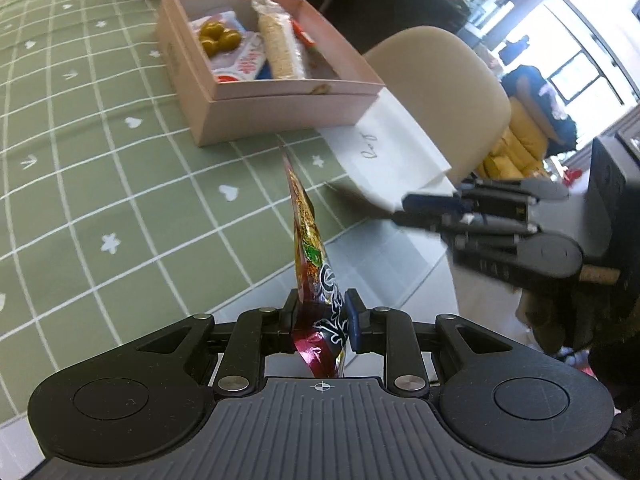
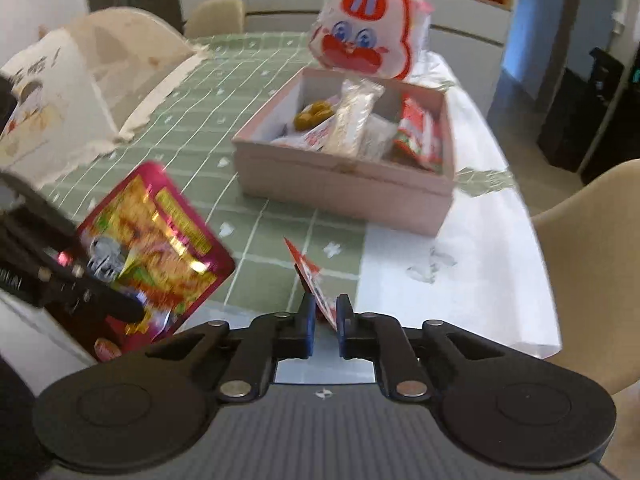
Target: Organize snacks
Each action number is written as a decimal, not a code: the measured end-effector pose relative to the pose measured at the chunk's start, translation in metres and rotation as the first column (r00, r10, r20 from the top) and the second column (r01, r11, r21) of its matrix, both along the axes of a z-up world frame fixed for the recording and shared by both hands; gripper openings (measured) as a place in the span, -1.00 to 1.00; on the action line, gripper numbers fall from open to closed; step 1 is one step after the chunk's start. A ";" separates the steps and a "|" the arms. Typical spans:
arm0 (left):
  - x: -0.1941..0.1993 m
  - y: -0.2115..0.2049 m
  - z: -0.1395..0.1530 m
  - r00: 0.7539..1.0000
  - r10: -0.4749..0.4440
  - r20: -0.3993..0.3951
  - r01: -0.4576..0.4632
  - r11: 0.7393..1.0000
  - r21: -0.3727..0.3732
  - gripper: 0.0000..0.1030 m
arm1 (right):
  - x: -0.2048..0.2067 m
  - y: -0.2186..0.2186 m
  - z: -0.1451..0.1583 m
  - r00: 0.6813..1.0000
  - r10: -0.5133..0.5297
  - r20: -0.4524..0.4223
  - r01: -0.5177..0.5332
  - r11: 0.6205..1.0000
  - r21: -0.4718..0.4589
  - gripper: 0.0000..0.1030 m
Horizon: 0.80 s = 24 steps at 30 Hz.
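My left gripper [image 1: 324,308] is shut on a magenta foil snack packet [image 1: 308,232], held edge-on above the green checked tablecloth [image 1: 100,184]. The right wrist view shows that packet's printed face [image 2: 156,236], with the left gripper [image 2: 120,300] at its lower edge. My right gripper [image 2: 324,308] holds a small, thin red-and-white packet [image 2: 308,268] between its blue pads, lifted off the cloth. The right gripper [image 1: 416,208] also shows at the right of the left wrist view. Beyond both stands an open pink box [image 2: 340,184] with several snacks inside.
A white bag with a red rabbit face [image 2: 368,36] sits behind the box. A white paper sheet [image 1: 392,148] lies at the table's edge beside the box [image 1: 292,92]. A torn white carton [image 2: 48,92] stands at left. Beige chairs [image 2: 592,240] ring the table.
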State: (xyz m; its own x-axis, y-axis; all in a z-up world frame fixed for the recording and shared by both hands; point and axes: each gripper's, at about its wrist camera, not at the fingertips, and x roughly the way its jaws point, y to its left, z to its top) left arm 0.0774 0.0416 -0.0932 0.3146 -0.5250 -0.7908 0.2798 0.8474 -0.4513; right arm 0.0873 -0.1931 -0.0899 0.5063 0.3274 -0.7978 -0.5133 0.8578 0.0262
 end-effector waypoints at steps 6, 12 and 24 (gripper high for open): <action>-0.006 0.024 -0.005 0.993 0.115 -0.040 -0.115 0.993 0.005 -0.49 | -0.007 0.001 -0.010 0.999 -0.027 0.026 0.026 1.000 0.003 0.30; -0.007 0.029 -0.011 0.985 0.155 -0.071 -0.154 0.988 0.020 -0.49 | 0.000 0.020 -0.026 0.990 0.122 0.069 -0.115 0.989 -0.096 0.30; -0.008 0.025 -0.014 0.982 0.170 -0.083 -0.170 0.985 0.009 -0.49 | 0.033 0.011 -0.032 0.987 0.127 -0.102 -0.128 0.992 -0.007 0.03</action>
